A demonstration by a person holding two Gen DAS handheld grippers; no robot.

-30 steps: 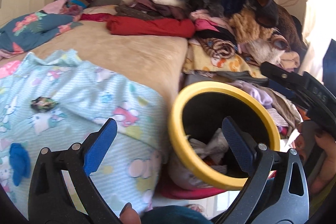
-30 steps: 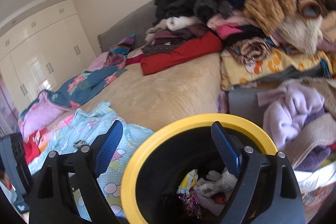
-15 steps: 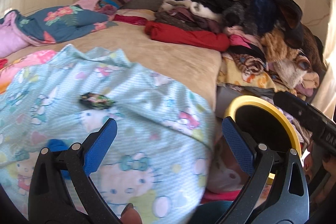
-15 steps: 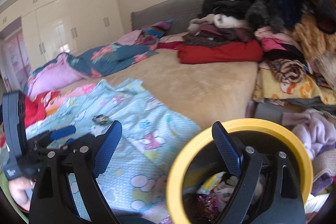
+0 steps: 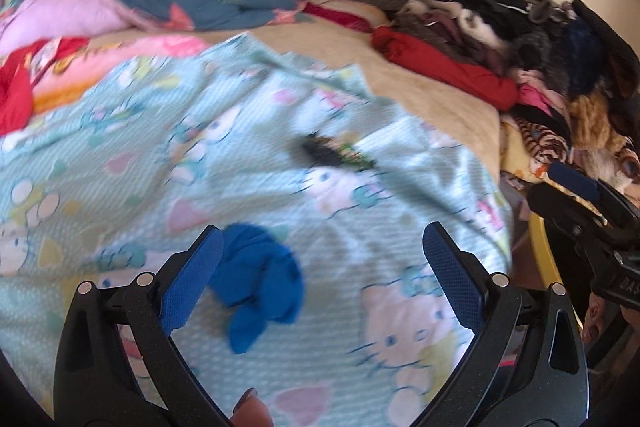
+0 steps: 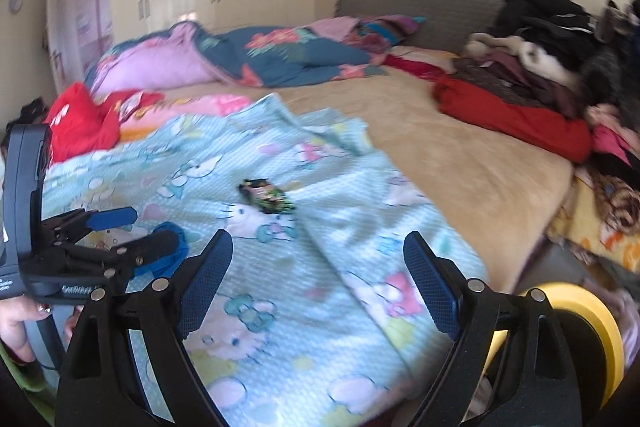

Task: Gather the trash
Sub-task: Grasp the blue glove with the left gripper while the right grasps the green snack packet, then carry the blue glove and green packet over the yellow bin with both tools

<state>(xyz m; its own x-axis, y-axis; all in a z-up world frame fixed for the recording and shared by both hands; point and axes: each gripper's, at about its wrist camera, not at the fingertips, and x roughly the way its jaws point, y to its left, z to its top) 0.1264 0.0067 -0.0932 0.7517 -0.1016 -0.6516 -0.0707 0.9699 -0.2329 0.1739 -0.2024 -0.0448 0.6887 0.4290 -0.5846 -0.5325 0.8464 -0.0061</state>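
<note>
A dark crumpled wrapper [image 5: 336, 151] [image 6: 266, 197] lies on the light blue cartoon-print blanket [image 5: 168, 147] [image 6: 320, 307]. Nearer, a crumpled blue piece [image 5: 256, 291] [image 6: 176, 255] rests on the same blanket. My left gripper [image 5: 320, 267] [image 6: 150, 227] hangs open just above the blue piece, whose left side sits by the left finger; nothing is gripped. My right gripper [image 6: 320, 259] [image 5: 544, 183] is open and empty, short of the wrapper. The yellow-rimmed black bin [image 6: 580, 311] [image 5: 538, 251] stands off the bed's right edge.
A beige bedspread [image 6: 460, 163] covers the bed. A high pile of clothes [image 5: 520, 39] with a red garment [image 6: 516, 119] fills its right side. Blue floral and pink bedding [image 6: 260, 59] lies at the back left, a red cloth [image 6: 80, 123] on the left. White wardrobes stand behind.
Both grippers have swung left, away from the bin and over the blanket. The bin has slid to the right edge of both views; the wrapper and blue piece are now close ahead.
</note>
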